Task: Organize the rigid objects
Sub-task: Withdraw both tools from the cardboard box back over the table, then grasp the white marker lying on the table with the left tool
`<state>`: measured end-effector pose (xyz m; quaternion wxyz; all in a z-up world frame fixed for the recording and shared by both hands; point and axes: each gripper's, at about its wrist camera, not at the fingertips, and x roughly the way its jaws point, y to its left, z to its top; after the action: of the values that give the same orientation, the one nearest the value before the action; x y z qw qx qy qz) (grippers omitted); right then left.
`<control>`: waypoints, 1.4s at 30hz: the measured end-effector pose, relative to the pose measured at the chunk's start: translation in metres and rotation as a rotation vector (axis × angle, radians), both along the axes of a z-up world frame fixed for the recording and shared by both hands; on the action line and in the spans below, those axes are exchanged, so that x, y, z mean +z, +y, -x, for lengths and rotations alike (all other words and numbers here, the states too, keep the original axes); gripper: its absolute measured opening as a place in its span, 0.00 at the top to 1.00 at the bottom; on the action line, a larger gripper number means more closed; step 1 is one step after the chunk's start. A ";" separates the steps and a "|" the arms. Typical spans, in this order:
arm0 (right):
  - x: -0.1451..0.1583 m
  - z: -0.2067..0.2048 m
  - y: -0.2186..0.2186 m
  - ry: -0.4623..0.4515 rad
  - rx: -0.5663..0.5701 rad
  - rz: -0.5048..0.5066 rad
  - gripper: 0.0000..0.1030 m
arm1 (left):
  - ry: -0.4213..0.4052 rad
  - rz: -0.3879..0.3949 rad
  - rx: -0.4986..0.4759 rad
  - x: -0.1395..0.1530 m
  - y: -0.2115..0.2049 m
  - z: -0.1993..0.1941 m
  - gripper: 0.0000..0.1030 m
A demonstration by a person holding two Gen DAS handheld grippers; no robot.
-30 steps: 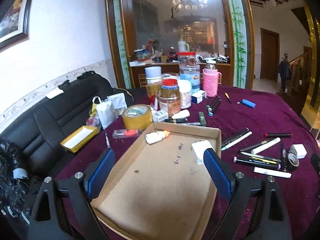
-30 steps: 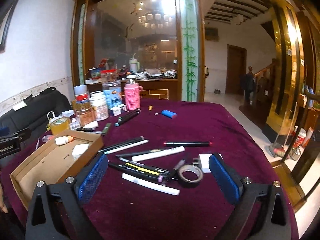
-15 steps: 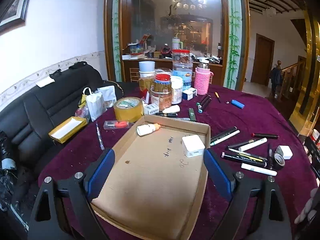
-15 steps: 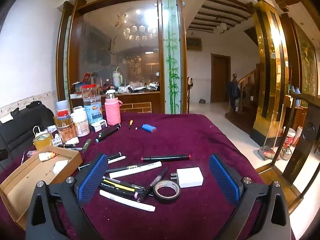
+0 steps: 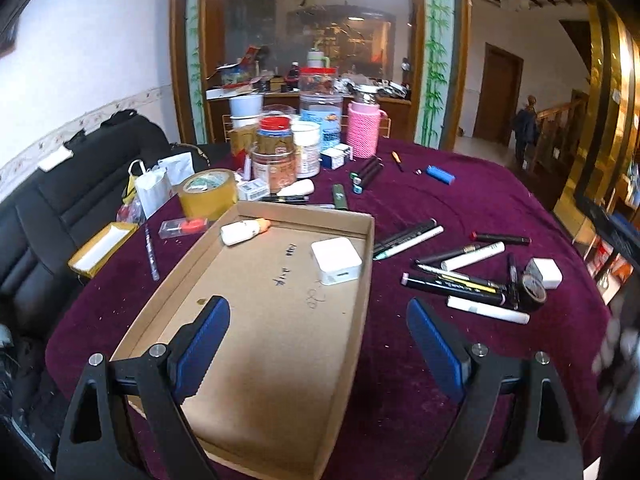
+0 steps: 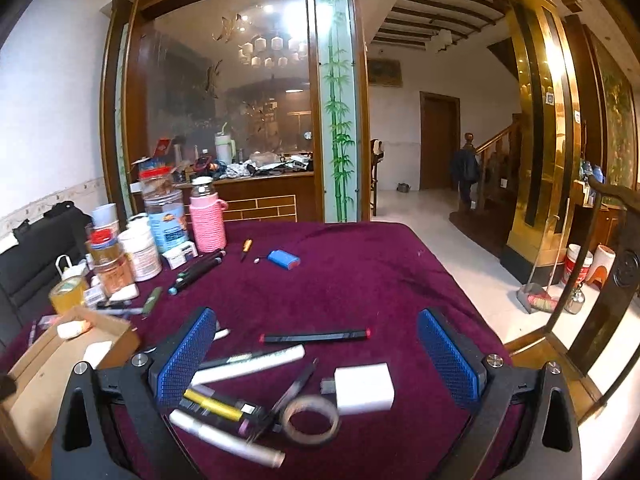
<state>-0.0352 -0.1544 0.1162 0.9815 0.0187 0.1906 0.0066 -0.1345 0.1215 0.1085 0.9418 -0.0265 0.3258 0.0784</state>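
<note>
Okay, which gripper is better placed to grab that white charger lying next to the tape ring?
Probably the right. The right gripper is open with the white charger lying between its fingers, beside the tape ring. The left gripper, also open, hangs over the cardboard tray, well away from it.

left wrist view: sitting low over the near end of the cardboard tray (image 5: 360, 300), looking down and toward twelve o'clock at the jars
right wrist view: hovering close above the markers, facing twelve o'clock, the white charger (image 6: 364, 388) lying near at six o'clock
shared: both are taking in the tray (image 6: 120, 336), pink bottle (image 5: 362, 132) (image 6: 206, 220), maroon tablecloth (image 5: 480, 208) (image 6: 360, 272)
</note>
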 end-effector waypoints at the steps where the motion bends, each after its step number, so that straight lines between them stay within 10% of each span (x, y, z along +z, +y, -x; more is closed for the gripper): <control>1: -0.002 -0.007 -0.001 -0.001 -0.006 0.005 0.01 | 0.009 -0.006 -0.008 -0.001 -0.005 -0.002 0.13; 19: -0.045 -0.045 -0.058 0.122 -0.076 -0.174 0.01 | 0.215 -0.201 -0.265 -0.073 -0.152 -0.086 0.13; 26: -0.048 -0.050 -0.061 0.144 -0.115 -0.162 0.01 | 0.329 0.063 -0.224 -0.073 -0.108 -0.157 0.13; 30: -0.052 -0.055 -0.066 0.178 -0.131 -0.182 0.01 | 0.400 0.010 -0.245 -0.094 -0.110 -0.186 0.09; 42: -0.060 -0.061 -0.067 0.227 -0.153 -0.158 0.01 | 0.442 -0.049 -0.663 -0.092 -0.172 -0.110 0.03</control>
<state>0.0258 -0.2216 0.0558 0.9468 0.1112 0.2970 -0.0554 -0.0248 -0.0510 0.0168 0.8235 0.1200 0.5097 -0.2183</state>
